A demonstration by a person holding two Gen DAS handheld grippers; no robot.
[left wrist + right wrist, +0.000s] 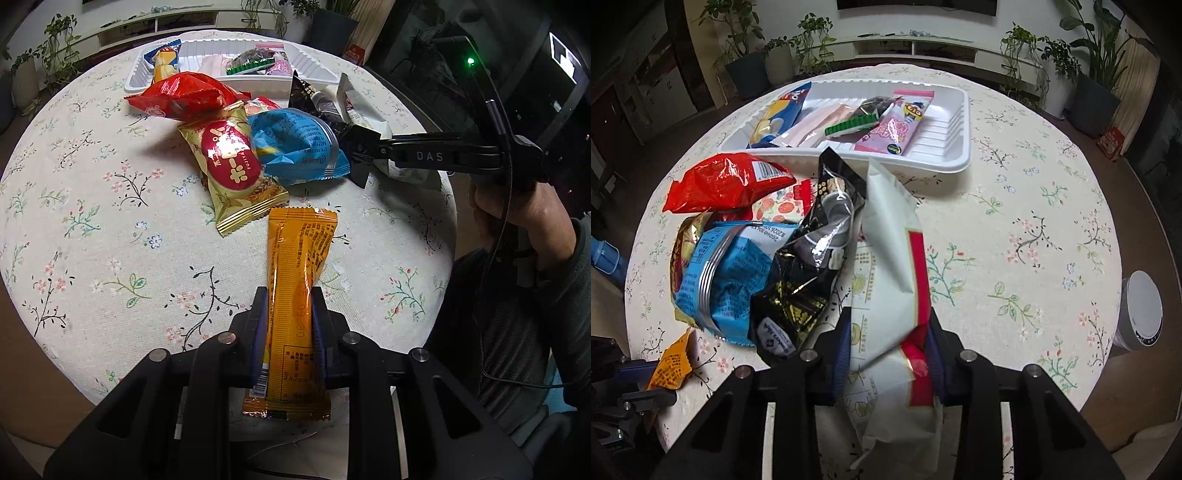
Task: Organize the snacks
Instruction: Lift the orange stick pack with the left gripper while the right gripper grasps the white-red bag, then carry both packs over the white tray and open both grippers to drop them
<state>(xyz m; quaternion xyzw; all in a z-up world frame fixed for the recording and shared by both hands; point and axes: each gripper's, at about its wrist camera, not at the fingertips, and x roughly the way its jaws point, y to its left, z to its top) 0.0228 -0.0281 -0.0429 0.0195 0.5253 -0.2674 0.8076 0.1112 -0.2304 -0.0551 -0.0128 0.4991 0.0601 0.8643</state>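
Note:
My left gripper (286,317) is shut on a long orange snack stick pack (297,288), held lengthwise between the fingers above the table; its tip shows in the right wrist view (670,363). My right gripper (888,332) is shut on a white snack bag with a red band (890,258); the right gripper also shows in the left wrist view (364,147). A pile of snacks lies in the middle: a red bag (181,96), a gold pack (236,173), a blue pack (295,144), a black pack (812,254). A white tray (956,147) holds several snacks.
The round table wears a floral cloth (1034,221). The person's arm (535,229) is at the right of the left wrist view. A white round device (1141,310) stands off the table's right edge. Potted plants and a low shelf line the back wall.

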